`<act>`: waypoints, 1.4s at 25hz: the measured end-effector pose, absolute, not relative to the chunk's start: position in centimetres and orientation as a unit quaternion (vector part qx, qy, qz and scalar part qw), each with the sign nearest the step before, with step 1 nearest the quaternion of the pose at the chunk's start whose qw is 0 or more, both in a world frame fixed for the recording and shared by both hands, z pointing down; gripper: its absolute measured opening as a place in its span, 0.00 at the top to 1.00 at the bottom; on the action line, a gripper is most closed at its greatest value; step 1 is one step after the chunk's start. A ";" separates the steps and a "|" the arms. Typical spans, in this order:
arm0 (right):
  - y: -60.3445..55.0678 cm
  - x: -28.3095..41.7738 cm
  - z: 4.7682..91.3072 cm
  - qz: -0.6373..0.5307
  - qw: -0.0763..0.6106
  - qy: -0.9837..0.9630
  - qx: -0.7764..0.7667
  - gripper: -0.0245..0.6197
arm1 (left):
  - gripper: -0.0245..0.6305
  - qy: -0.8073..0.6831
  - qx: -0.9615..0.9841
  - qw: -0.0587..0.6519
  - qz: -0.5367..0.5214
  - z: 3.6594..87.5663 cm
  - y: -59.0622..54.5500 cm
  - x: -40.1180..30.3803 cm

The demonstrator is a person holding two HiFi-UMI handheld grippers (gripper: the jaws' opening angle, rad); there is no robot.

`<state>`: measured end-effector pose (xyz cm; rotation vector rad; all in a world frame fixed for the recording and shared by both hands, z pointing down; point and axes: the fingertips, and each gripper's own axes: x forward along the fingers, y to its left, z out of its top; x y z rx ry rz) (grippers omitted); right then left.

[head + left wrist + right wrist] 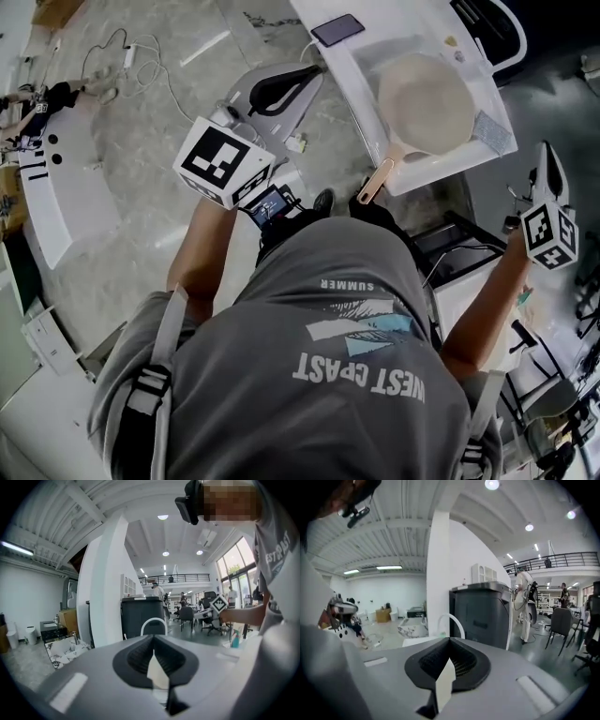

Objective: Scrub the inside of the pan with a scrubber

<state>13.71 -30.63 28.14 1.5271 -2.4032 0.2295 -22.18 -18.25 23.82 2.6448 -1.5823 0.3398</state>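
1. Looking down, the head view shows the round beige pan with a wooden handle [424,101] in the white rectangular basin [361,75] at one o'clock. The grey scrubber pad [493,133] lies at its four o'clock. The left gripper [305,75] and right gripper [547,155] are well apart from both.
2. Left gripper view: the jaws are pressed together on nothing.
3. Right gripper view: the jaws are likewise closed and empty. Scrubbing appears not to be under way, and the next move calls for opening over the scrubber pad.
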 end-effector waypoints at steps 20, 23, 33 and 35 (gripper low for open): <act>-13.5 4.1 16.0 0.038 0.059 -0.909 0.411 0.96 | 0.96 -0.483 0.872 -0.007 0.079 21.6 -12.1 -21.3; -12.8 4.8 16.1 0.039 0.061 -0.905 0.418 0.96 | 0.96 -0.480 0.874 -0.008 0.078 21.5 -11.7 -20.8; -10.5 6.5 16.2 0.041 0.063 -0.895 0.439 0.96 | 0.96 -0.465 0.882 -0.011 0.080 21.4 -10.3 -19.5; -10.2 6.8 16.0 0.041 0.062 -0.894 0.441 0.96 | 0.96 -0.464 0.882 -0.011 0.080 21.2 -10.1 -19.3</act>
